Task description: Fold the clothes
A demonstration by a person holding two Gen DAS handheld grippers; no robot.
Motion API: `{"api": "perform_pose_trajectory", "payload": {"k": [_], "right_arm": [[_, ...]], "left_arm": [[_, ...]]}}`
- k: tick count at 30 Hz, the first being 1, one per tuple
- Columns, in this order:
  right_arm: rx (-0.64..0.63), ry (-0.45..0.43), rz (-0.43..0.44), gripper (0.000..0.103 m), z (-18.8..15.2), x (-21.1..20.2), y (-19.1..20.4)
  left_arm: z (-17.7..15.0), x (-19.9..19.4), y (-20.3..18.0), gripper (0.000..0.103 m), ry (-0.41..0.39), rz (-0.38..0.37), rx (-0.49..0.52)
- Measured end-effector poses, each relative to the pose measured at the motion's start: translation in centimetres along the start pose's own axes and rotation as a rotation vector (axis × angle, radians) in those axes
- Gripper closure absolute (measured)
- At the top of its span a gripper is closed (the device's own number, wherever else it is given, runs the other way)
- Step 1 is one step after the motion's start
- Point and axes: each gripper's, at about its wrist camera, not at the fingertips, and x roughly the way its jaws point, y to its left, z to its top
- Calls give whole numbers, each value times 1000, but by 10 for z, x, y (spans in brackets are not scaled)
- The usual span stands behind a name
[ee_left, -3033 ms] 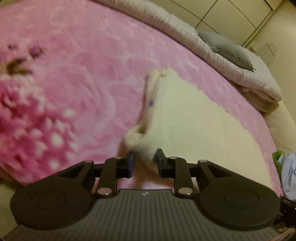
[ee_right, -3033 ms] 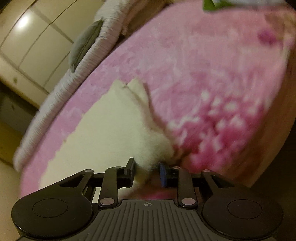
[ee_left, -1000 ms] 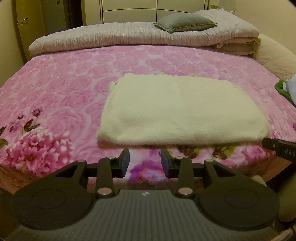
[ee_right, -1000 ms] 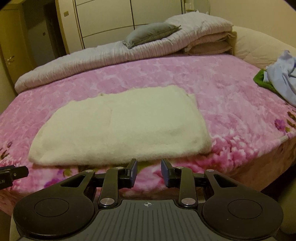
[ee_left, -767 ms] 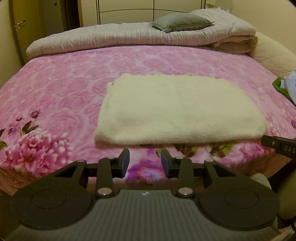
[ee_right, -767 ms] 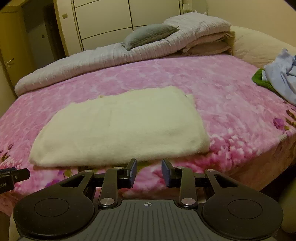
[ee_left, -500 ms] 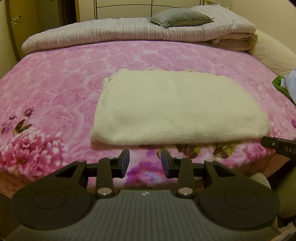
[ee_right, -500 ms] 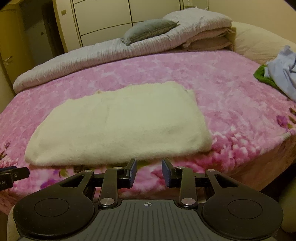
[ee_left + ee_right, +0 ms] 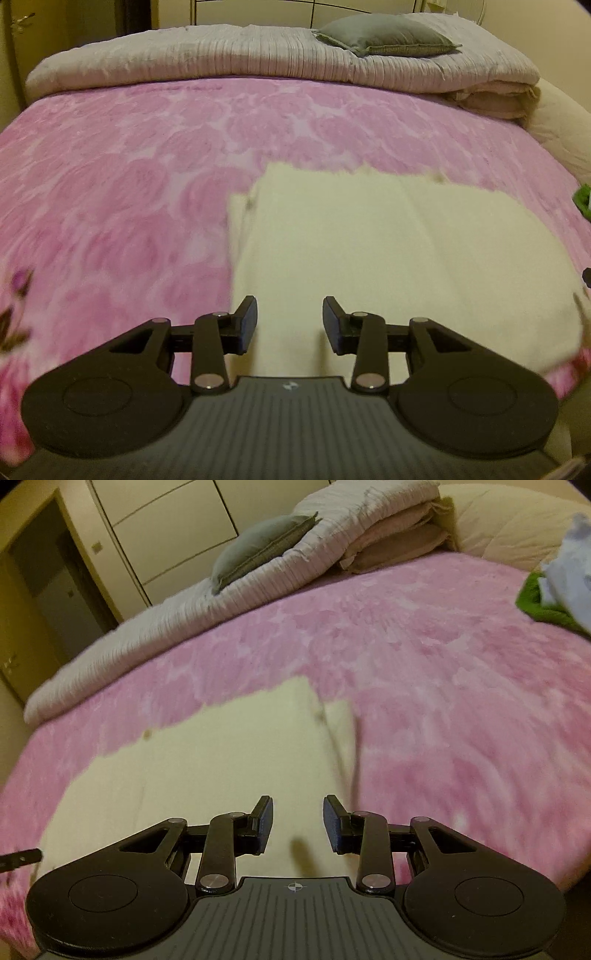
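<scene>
Cream garment (image 9: 388,251) lies flat in layers on the pink bedspread (image 9: 129,184), directly under both claws; left gripper (image 9: 289,320) and right gripper (image 9: 297,823) gape wide, empty, seemingly positioning over its two ends for another fold

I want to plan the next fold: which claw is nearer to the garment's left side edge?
Left. The left claw hovers by the left edge of the cream fleece garment; the right claw hovers near its right edge.
</scene>
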Motion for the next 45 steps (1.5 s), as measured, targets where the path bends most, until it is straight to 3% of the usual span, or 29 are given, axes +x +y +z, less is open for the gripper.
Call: {"api": "perform_pose_trajectory", "payload": {"k": [5, 7, 12, 14, 15, 16, 17, 18, 26, 30, 33, 35, 37, 39, 41, 45], "right_arm": [[15, 26, 24, 68, 42, 50, -11], [30, 41, 37, 60, 56, 72, -15], [42, 90, 42, 53, 83, 125, -23], [45, 118, 41, 53, 88, 144, -26], [49, 124, 49, 53, 89, 151, -28], [49, 123, 65, 54, 91, 156, -29], [43, 117, 78, 63, 92, 158, -29], [37, 111, 90, 93, 93, 159, -30], [24, -40, 105, 93, 101, 139, -36], [11, -18, 49, 93, 98, 157, -36], [-13, 74, -21, 91, 95, 174, -33], [-23, 74, -68, 82, 96, 168, -28], [-53, 30, -143, 61, 98, 147, -21], [-85, -42, -204, 60, 96, 119, -13], [-127, -82, -202, 60, 84, 84, -1], [-193, -50, -117, 60, 31, 39, 24]], "left_arm": [[52, 60, 25, 63, 7, -31, -59], [69, 83, 34, 63, 16, -26, -82], [96, 131, 48, 57, 55, -11, -82], [101, 144, 53, 59, 71, -42, -105], [102, 148, 55, 66, 71, -71, -119], [103, 151, 58, 72, 72, -111, -129], [104, 151, 59, 93, 62, -140, -134], [104, 150, 61, 93, 40, -159, -134], [105, 132, 66, 95, -152, -227, -153], [108, 152, 55, 94, -117, -168, -106], [106, 163, 47, 92, -51, -109, -49], [106, 153, 45, 91, -74, -70, -34], [105, 132, 47, 91, -119, 7, -22], [99, 104, 47, 91, -159, 51, -7], [87, 76, 45, 91, -179, 22, 6], [40, 36, 23, 91, -139, -96, 53]]}}
